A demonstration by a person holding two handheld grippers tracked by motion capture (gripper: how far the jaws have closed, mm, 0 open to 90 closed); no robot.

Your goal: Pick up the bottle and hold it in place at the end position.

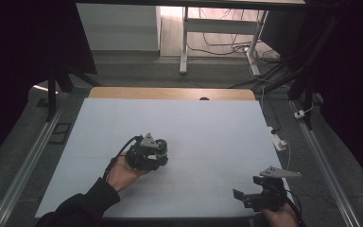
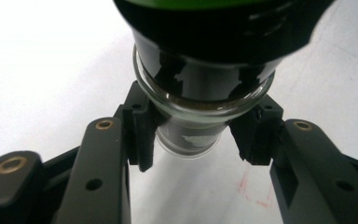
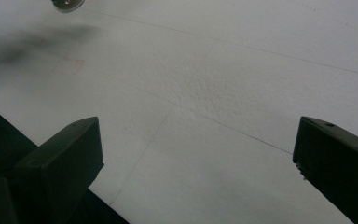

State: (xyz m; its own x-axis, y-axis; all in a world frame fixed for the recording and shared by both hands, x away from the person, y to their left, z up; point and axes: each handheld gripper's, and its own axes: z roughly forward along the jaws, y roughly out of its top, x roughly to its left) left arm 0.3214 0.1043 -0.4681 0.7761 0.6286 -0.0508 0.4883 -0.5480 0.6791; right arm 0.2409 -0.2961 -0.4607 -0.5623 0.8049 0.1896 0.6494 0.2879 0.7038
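Jar [image 2: 205,88] top cut off by frame edge in left gripper view; contents unreadable thru dark glass. Left gripper [image 1: 158,153] body hides most of jar in high view. Right gripper [image 3: 198,161] jaws cropped at bottom.

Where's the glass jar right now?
In the high view the glass jar sits left of centre over the white table sheet, clamped in the left gripper.

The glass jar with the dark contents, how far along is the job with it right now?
Done: the left gripper is shut on the glass jar, pads clamped on either side of its lower part. In hand: the jar is gripped over the white table; whether it rests on it is unclear. Left: wherever it goes next; the right gripper waits open near the table's front edge.
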